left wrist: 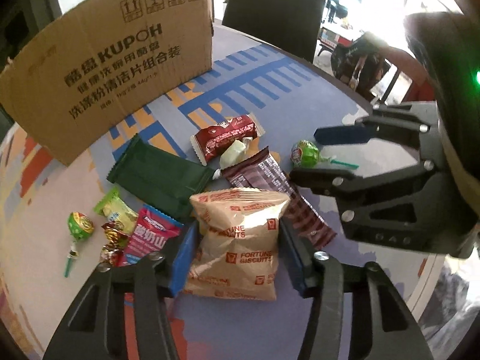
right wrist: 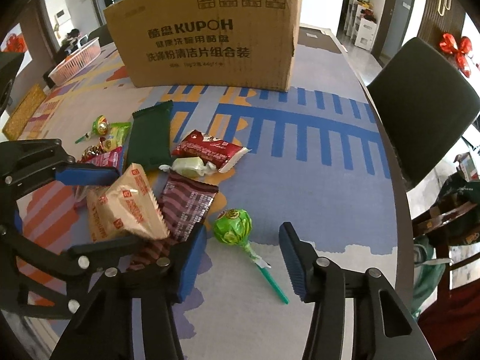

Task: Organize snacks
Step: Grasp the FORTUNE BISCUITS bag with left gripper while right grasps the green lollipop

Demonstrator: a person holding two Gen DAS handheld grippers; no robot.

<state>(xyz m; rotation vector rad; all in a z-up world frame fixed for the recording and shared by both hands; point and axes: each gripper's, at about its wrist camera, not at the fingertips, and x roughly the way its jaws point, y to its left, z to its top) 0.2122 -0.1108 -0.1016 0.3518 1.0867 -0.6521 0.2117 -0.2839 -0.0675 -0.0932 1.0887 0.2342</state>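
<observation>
Fingers of the left gripper point(left wrist: 237, 258), tilted steeply down, pinch the biscuit bag point(left wrist: 240, 240); the right gripper point(right wrist: 243, 261) stands open around a green lollipop point(right wrist: 234, 225).

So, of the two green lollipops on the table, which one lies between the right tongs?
The lollipop with the plain green stick, beside the brown striped bar. The other lollipop lies far off by the yellow-green packet.
</observation>
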